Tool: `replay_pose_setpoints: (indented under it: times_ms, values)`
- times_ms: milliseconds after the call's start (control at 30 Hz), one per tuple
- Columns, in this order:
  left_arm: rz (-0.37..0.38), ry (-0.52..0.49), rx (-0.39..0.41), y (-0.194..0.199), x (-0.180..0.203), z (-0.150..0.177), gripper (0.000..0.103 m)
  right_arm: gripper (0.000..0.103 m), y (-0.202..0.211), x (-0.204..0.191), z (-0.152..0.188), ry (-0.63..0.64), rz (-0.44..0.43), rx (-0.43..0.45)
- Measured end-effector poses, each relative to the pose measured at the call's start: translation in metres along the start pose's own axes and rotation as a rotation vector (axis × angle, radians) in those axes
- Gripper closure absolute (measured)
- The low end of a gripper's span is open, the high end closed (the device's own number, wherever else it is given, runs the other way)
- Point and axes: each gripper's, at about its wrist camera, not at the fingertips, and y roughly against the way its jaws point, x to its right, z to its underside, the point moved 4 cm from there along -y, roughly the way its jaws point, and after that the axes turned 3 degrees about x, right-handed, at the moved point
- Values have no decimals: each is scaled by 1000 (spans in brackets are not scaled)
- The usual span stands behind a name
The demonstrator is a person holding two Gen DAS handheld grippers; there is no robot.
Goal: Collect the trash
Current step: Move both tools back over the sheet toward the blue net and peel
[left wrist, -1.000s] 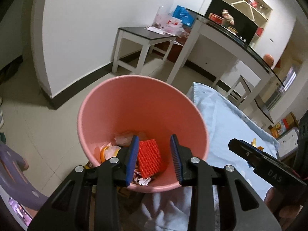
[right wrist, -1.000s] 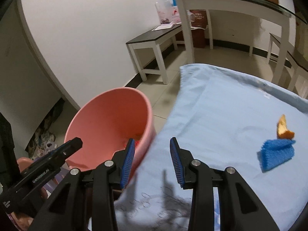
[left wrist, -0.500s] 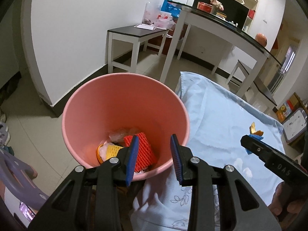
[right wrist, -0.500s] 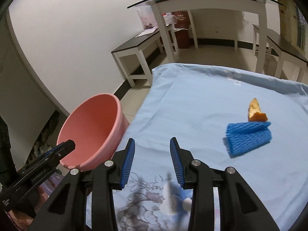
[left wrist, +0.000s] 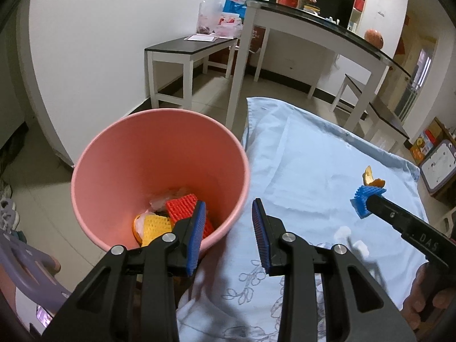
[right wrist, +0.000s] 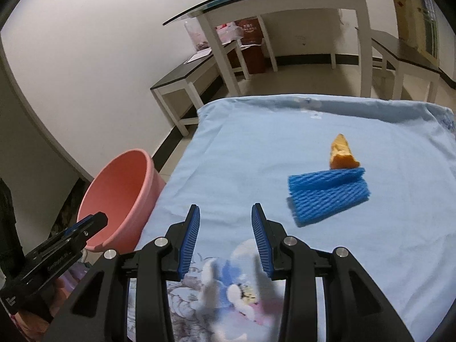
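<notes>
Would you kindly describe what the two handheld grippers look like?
Both the left gripper and the right gripper have angular black frames with silver rivets and ribbed blue finger pads. White lettering runs along each one's side. No cables or sleeves show.

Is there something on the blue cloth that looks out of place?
Yes. A blue foam net and an orange peel lie together on the light blue cloth, far from the pink bin. Similar red and yellow nets are already inside it.
</notes>
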Motion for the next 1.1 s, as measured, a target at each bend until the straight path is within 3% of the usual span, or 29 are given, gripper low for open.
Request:
replay_pose_setpoints:
  times_ms: [333,567,767,1100]
  values:
    - [10,-47,-30,-13,26,4,69,66,8,30,2,-51,12,5]
    - [60,-67,-59,-24,48,7,69,66,17,54,0,-84,32,21]
    - [158,-75,-91,-34,66,10,69,66,29,82,5,-113,75,35]
    - [381,-207,-129,-53,133,4,69,66,47,135,12,-191,159,46]
